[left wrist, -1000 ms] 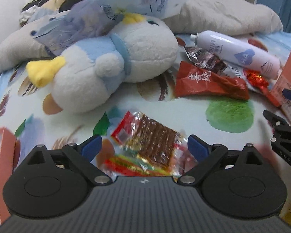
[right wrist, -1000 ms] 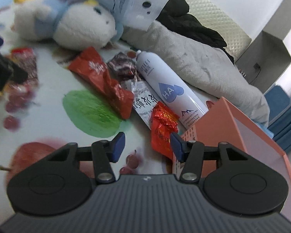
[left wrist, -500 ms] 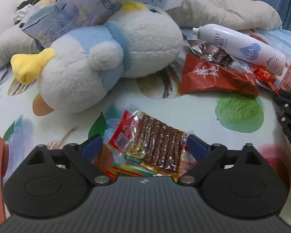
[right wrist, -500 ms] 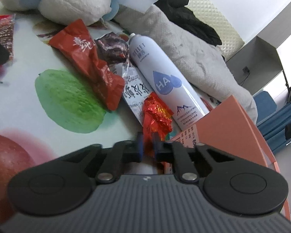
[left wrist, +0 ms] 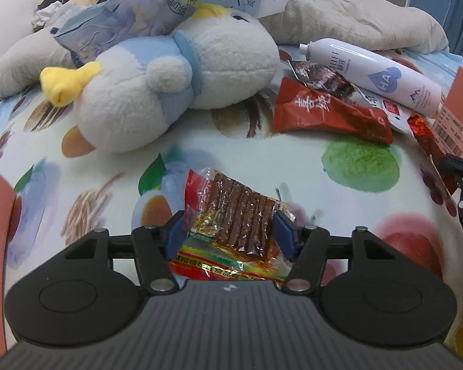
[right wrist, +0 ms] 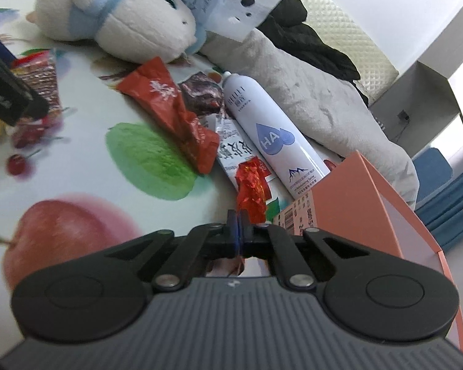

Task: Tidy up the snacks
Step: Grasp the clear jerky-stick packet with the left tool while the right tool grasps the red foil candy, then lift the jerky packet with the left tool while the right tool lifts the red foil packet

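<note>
Two hand-held grippers, one snack each, on the fruit-print bed.
The left hand-held gripper (left wrist: 228,231) is closing on one clear packet of brown sticks (left wrist: 240,222); the right hand-held gripper (right wrist: 239,231) is clenched, seemingly pinching one red foil snack (right wrist: 251,189) beside one orange box (right wrist: 355,203).

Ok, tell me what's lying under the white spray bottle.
The white spray bottle lies partly over a white snack packet with dark lettering, which rests on the fruit-print cloth. How far the packet runs beneath the bottle is hidden, as is anything else under it.
</note>
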